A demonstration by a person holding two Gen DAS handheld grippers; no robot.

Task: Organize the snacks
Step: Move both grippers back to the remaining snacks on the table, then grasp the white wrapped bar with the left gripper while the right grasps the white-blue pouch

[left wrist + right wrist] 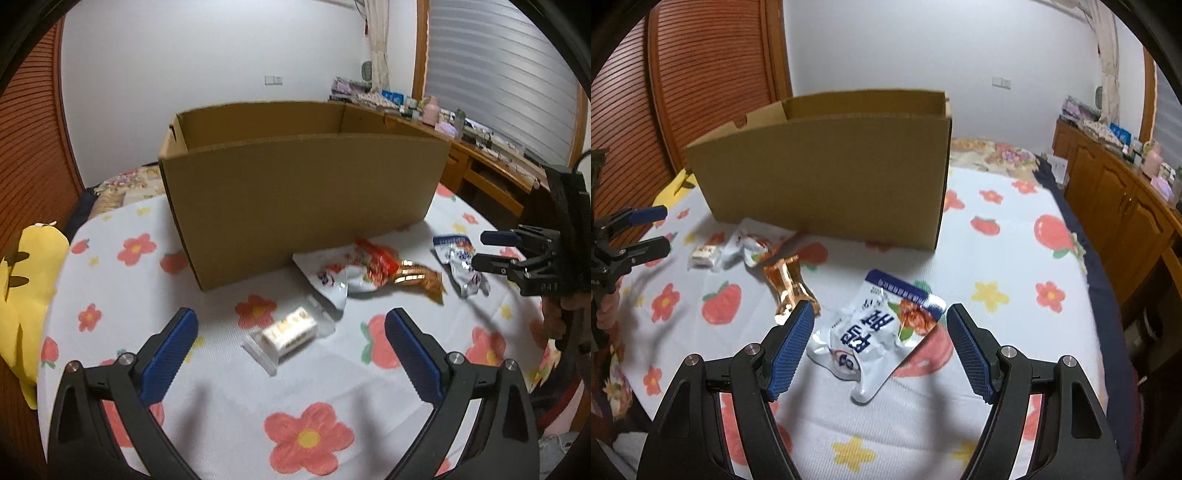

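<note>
An open cardboard box (303, 192) stands on the flowered table; it also shows in the right wrist view (827, 177). Snacks lie in front of it. A small clear-wrapped white snack (290, 332) lies between the fingers of my open left gripper (291, 325), a little ahead of them. A white and red packet (354, 273) and a copper-wrapped snack (417, 280) lie further right. A white and blue pouch (882, 332) lies between the fingers of my open right gripper (879, 321). Both grippers are empty.
A yellow plush (26, 295) lies at the table's left edge. A wooden cabinet (1123, 206) with clutter on top stands at the right. A wooden slatted door (713, 74) is behind the box. The flowered cloth (295, 406) covers the table.
</note>
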